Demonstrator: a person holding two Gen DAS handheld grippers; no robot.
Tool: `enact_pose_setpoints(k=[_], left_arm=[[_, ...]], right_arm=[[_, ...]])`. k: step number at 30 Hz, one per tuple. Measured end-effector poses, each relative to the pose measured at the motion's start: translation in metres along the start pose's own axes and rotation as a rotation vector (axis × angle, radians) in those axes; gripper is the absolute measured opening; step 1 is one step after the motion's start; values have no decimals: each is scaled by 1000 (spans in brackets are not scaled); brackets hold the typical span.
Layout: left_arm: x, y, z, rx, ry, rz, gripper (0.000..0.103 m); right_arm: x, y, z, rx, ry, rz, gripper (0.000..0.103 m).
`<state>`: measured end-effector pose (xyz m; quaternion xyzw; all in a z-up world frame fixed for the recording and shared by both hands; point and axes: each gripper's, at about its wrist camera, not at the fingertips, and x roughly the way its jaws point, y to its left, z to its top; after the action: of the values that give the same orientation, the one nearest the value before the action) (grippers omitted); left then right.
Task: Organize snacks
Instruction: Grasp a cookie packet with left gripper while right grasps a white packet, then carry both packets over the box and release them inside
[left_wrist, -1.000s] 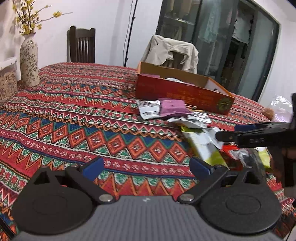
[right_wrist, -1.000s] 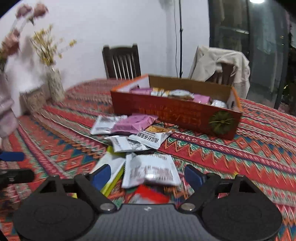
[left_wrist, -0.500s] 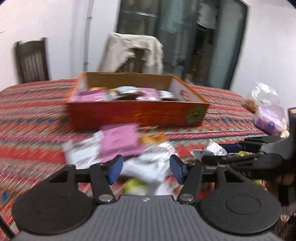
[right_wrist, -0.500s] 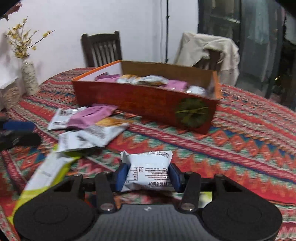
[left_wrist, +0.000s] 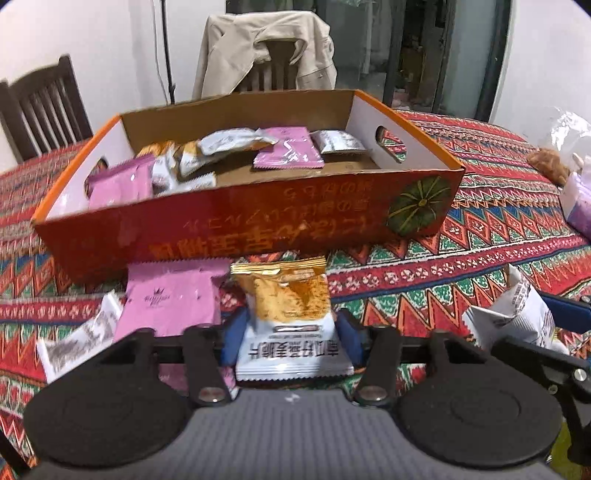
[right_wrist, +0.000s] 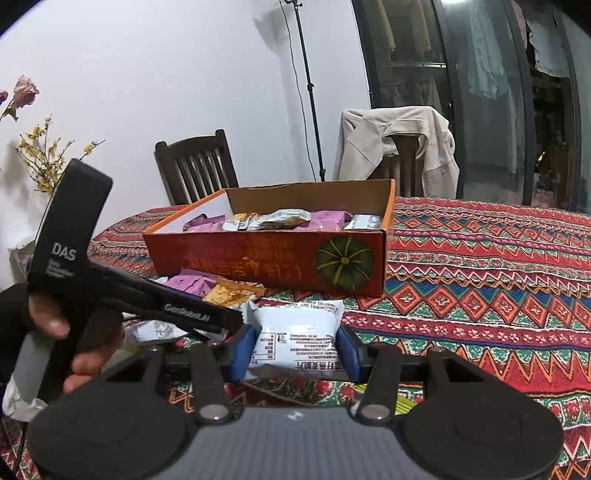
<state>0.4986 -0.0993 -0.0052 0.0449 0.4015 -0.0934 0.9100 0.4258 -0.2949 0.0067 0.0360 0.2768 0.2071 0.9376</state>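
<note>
The left gripper (left_wrist: 290, 338) had just been closing, and its blue pads pressed on both sides of an orange-and-white snack packet (left_wrist: 286, 314), grasping it near its white lower end while the orange top pointed toward the box. The right gripper (right_wrist: 294, 352) was clenched on a white snack packet (right_wrist: 297, 330), one blue pad against each side edge. In the right wrist view a hand (right_wrist: 64, 332) gripped the handle of the left gripper, whose black fingers reached in from the left, just beside the white packet.

Just to the left of the orange-and-white packet a pink packet (left_wrist: 171, 299) lay flat on the patterned tablecloth (left_wrist: 461, 258), partly over a white printed packet (left_wrist: 79, 341) further left. The top edges of the pink and orange-and-white packets lay close against the near wall of the box.

Behind them stood the red cardboard box (left_wrist: 258, 225), open at the top, with a green pumpkin picture on the right end of its near wall. Inside lay several packets, pink, white and orange, mostly toward the left and back. Right of the box, well apart, a clear plastic bag (left_wrist: 572, 147) sat on the tablecloth.

Beyond the table a beige jacket (left_wrist: 264, 48) hung over a chair, and a dark wooden chair (right_wrist: 197, 168) stood to its left.
</note>
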Motion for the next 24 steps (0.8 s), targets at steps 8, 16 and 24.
enact_pose_setpoints(k=[8, 16, 24], left_arm=[[-58, -6, -8, -20, -134, -8, 42], [-164, 21, -71, -102, -264, -19, 42], [-214, 58, -127, -182, -288, -28, 42]], right_arm=[[0, 0, -3, -3, -6, 3, 48], [-7, 4, 1, 2, -40, 66, 48], [-73, 70, -7, -93, -105, 79, 48]])
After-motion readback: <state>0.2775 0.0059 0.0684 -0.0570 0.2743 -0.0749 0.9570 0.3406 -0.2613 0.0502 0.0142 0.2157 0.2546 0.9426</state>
